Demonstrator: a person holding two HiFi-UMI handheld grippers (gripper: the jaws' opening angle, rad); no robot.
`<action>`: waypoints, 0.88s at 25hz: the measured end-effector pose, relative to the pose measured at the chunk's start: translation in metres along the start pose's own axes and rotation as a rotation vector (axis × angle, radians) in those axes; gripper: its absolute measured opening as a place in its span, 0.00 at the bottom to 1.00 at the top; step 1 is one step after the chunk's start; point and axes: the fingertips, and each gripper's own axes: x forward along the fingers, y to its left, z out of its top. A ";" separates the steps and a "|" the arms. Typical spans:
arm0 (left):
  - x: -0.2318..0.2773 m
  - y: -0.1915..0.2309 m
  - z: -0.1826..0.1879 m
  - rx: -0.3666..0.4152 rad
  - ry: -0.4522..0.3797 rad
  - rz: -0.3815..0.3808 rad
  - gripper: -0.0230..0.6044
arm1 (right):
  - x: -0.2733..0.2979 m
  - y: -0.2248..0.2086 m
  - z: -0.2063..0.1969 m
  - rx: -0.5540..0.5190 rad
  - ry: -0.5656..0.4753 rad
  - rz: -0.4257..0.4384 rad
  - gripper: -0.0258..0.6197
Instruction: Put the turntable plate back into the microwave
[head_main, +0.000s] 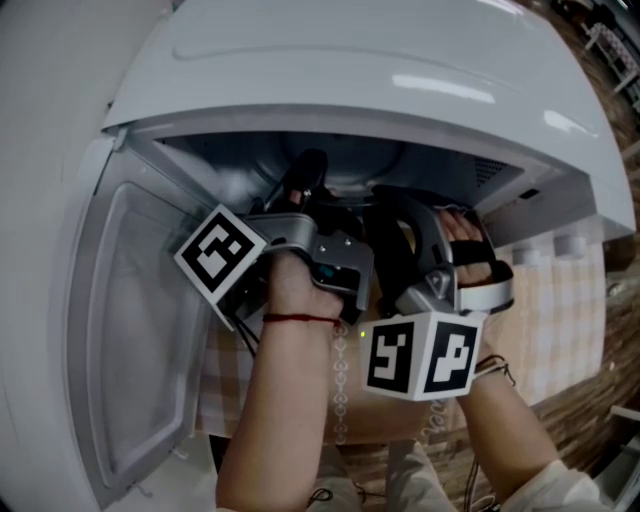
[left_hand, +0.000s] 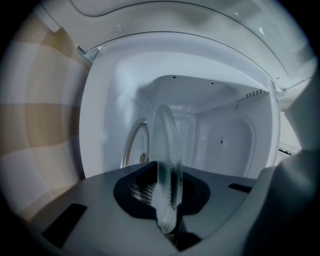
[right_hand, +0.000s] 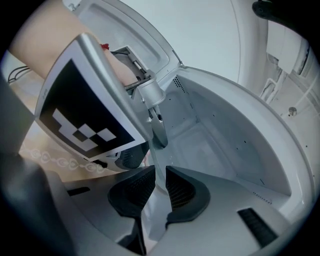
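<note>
Both pairs of fingers (left_hand: 137, 190) are clamped on the plate (left_hand: 166, 142). Between its dark ribbed fingers the left gripper (left_hand: 167, 189) pinches the near rim. The clear glass shows edge-on there and reaches into the microwave (left_hand: 220, 140) cavity. Beside the plate and apart from it, a ring (left_hand: 129, 142) lies against one cavity face. The right gripper (right_hand: 159, 187) grips the same rim just alongside, and the glass runs from its fingers up to the left gripper's. In the head view the left hand (head_main: 295, 285) and right hand (head_main: 470, 250) sit side by side at the cavity mouth, with the gripper tips inside it. The door (head_main: 130, 350) stands open at the left. A checked cloth (head_main: 570, 300) lies under the microwave.
</note>
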 end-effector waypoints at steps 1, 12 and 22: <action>0.000 0.000 0.001 -0.006 -0.002 0.001 0.08 | 0.000 0.000 0.001 -0.004 -0.001 -0.001 0.17; 0.000 -0.005 -0.003 0.012 0.044 -0.006 0.16 | 0.002 0.003 -0.001 -0.009 0.026 0.044 0.16; -0.037 0.008 0.016 0.131 -0.027 0.105 0.20 | 0.003 0.010 -0.004 -0.020 0.027 0.070 0.16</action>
